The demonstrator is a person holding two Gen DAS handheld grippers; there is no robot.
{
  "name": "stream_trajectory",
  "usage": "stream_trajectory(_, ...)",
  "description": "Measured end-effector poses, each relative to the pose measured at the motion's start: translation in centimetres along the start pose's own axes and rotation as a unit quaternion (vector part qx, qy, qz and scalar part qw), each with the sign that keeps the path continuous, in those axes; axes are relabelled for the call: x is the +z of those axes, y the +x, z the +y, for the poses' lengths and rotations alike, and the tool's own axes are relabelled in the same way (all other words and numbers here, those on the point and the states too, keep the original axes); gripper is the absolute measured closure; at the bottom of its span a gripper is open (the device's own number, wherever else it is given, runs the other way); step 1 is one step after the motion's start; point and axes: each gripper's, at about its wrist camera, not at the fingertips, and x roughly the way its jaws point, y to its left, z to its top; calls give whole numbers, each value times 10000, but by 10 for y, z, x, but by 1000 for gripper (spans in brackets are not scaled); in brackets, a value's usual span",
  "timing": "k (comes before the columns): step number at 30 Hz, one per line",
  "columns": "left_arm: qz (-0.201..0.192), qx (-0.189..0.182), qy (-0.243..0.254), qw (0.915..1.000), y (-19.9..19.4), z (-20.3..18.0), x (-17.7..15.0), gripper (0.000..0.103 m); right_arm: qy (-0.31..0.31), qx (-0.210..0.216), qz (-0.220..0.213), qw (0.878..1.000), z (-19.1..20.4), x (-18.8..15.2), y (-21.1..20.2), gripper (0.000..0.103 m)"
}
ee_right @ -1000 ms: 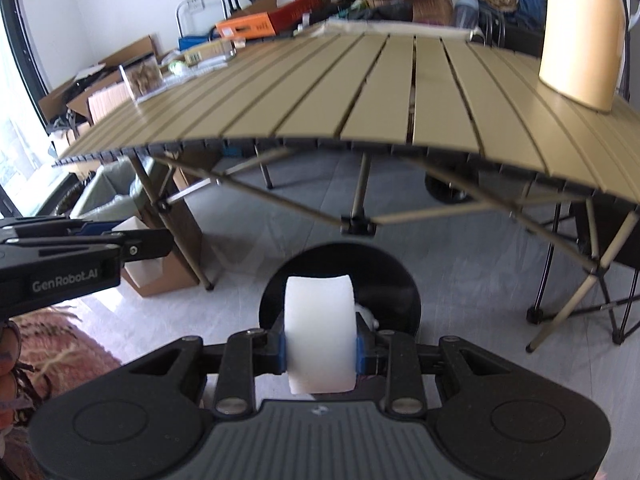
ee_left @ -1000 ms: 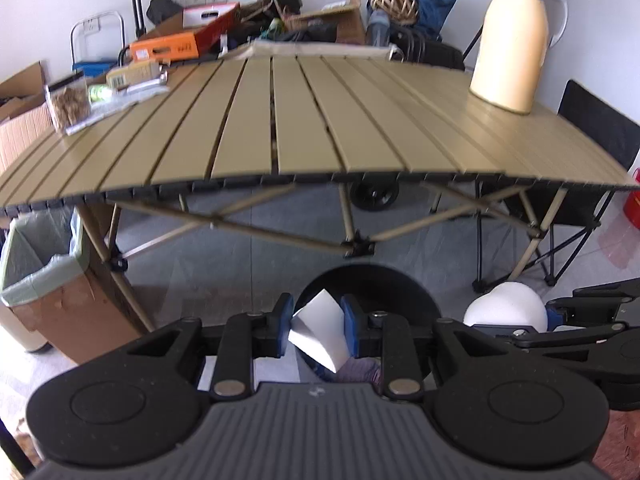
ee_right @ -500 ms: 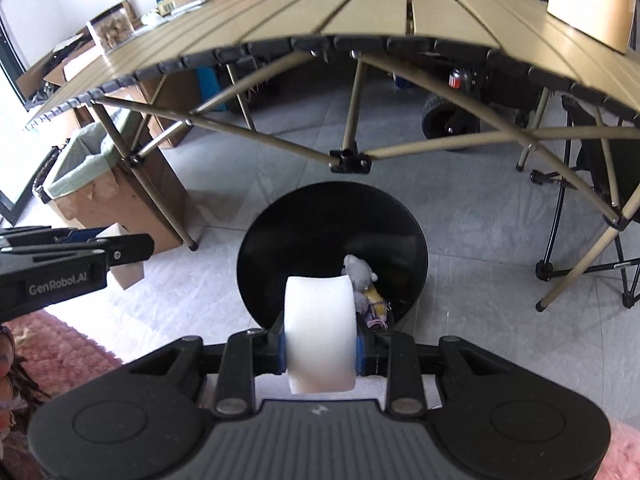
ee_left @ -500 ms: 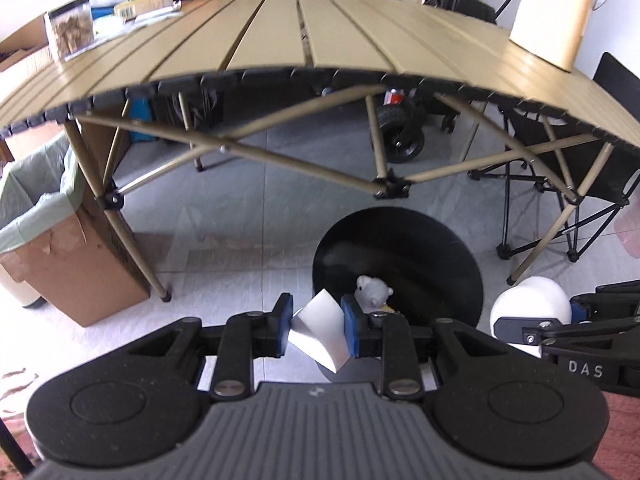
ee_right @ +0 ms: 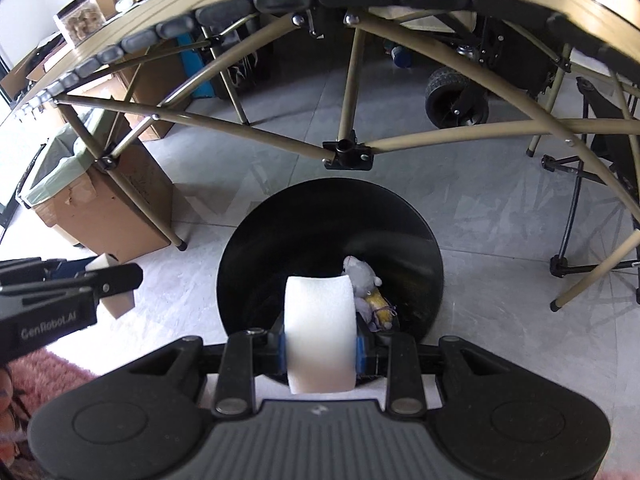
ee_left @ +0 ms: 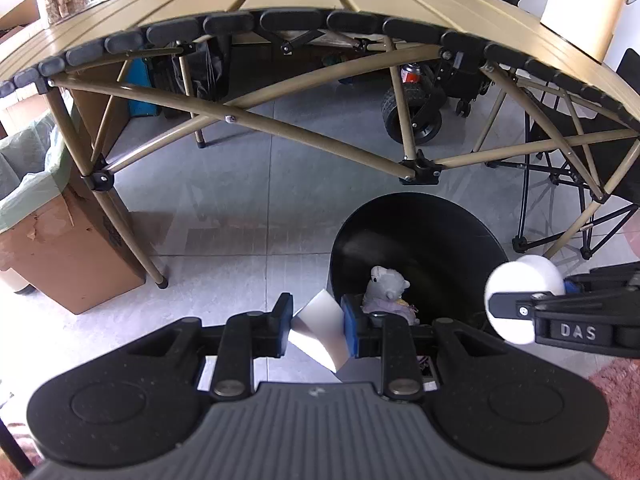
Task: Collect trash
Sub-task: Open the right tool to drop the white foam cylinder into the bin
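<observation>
Here the left tool is clenched on a folded white paper scrap, pinched between its blue pads, and it sits above the grey floor just beside the near-left rim of the round black trash bin. The right tool grips a white foam roll across its flat ends, held over the near edge of the same bin. In the left view, that roll shows at the right, above the bin's right rim.

Inside the bin lies a small grey plush toy with a yellowish piece beside it, down against the near wall.

Beyond the bin stands the folding slatted bench on tan crossed legs. A cardboard box lined with a pale green bag sits on the floor by the bench's left leg.
</observation>
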Motion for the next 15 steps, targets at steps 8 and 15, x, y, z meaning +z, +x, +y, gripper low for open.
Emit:
stream_trajectory(8,149,-20,-124,9998,22,8,7,76,30,46,109,9999,-1,16,35,75)
stream_trajectory(15,187,1,-258,9995,34,14,13,76,51,-10,40,10000,-5,24,53,74)
